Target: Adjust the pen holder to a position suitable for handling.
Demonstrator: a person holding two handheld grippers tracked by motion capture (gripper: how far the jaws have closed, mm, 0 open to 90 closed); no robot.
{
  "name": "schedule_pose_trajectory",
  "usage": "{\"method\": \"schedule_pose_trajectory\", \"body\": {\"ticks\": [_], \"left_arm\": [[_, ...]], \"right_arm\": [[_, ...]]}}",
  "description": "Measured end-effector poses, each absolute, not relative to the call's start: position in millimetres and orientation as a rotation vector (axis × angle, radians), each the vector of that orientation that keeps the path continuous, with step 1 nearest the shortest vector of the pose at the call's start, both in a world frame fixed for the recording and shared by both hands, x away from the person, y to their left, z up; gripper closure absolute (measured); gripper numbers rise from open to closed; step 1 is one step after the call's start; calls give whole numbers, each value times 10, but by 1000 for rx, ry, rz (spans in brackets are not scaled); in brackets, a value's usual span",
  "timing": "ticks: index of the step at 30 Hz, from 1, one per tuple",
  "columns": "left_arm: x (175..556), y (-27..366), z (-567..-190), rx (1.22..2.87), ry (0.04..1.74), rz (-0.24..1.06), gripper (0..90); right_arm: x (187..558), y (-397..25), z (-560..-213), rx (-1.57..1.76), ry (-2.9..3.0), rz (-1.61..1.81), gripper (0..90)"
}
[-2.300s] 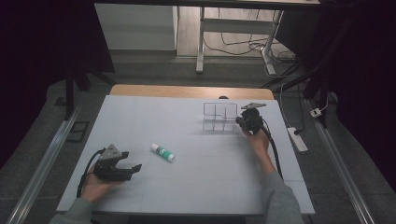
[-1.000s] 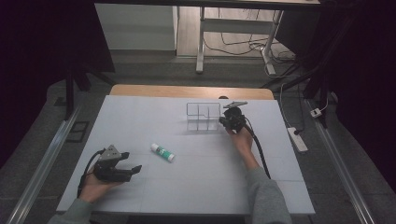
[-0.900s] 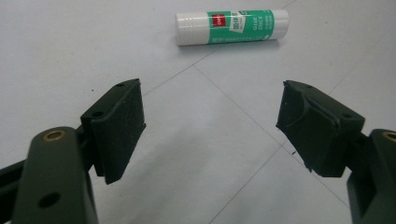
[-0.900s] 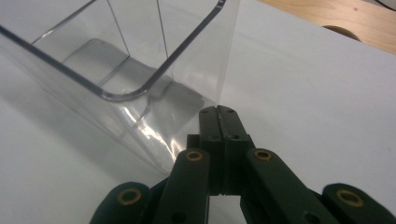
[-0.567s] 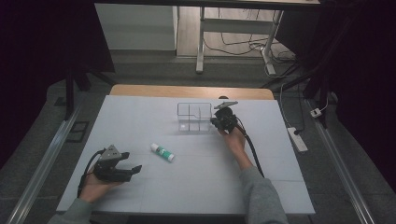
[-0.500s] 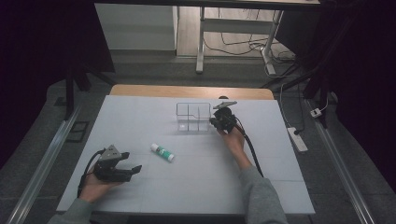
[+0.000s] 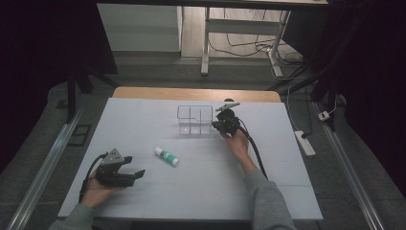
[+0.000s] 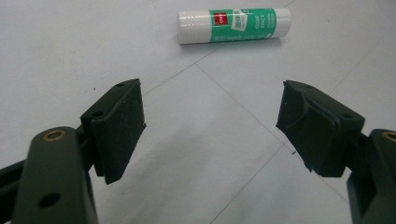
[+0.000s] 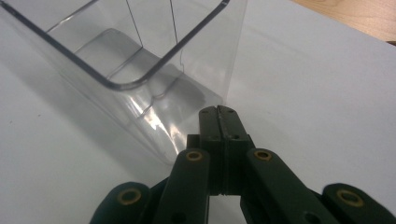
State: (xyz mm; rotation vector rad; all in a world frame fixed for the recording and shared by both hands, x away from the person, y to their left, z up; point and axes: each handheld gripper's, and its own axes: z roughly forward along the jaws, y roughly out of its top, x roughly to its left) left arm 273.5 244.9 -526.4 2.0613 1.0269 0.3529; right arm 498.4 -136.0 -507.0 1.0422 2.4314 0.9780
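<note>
Organizer (image 9: pixel 140 70) corner meets closed right tongs (image 9: pixel 218 112); left tongs (image 8: pixel 210 126) gape.

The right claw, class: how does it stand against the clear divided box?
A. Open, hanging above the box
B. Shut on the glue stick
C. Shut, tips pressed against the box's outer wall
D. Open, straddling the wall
C: in the right gripper view the right claw has its jaws closed together, tips against the outside of the clear box.

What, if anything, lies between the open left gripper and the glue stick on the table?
Nothing visible does. In the left gripper view, bare white table runs from the open left gripper to the glue stick, which lies on its side ahead.
</note>
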Motion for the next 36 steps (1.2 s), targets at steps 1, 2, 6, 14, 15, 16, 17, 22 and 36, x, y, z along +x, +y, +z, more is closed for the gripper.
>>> {"method": "schedule_pose_trajectory", "body": {"ticks": [1,2,6,14,15,16,17,22,36], "left_arm": [[2737,2450,-5266,2063,1027,353,227],[2737,2450,-5266,2063,1027,353,227],[2740,2452,-5267,2064,1028,355,227],[2741,2463,-5273,2069,1030,358,227],[2744,2465,-5274,2069,1031,358,228],[2746,2467,-5275,2068,1032,359,228],[2748,2468,-5277,2068,1033,359,228],[2760,2465,-5280,2068,1033,359,229],[2836,2476,-5281,2067,1022,359,234]], "right_arm": [[4973,-1373,-5056,1040,2428,970,889],[4960,-1395,-5035,1033,2427,965,890],[4866,-1514,-4971,1027,2414,981,890],[4537,-1833,-4961,1073,2392,1049,889],[4487,-1879,-4959,1080,2386,1055,889],[4434,-1923,-4962,1090,2376,1071,870],[4380,-1970,-4960,1094,2374,1074,800],[4099,-2162,-4941,1077,2353,1094,539],[3441,-2650,-4902,1022,2356,1223,356]]}}
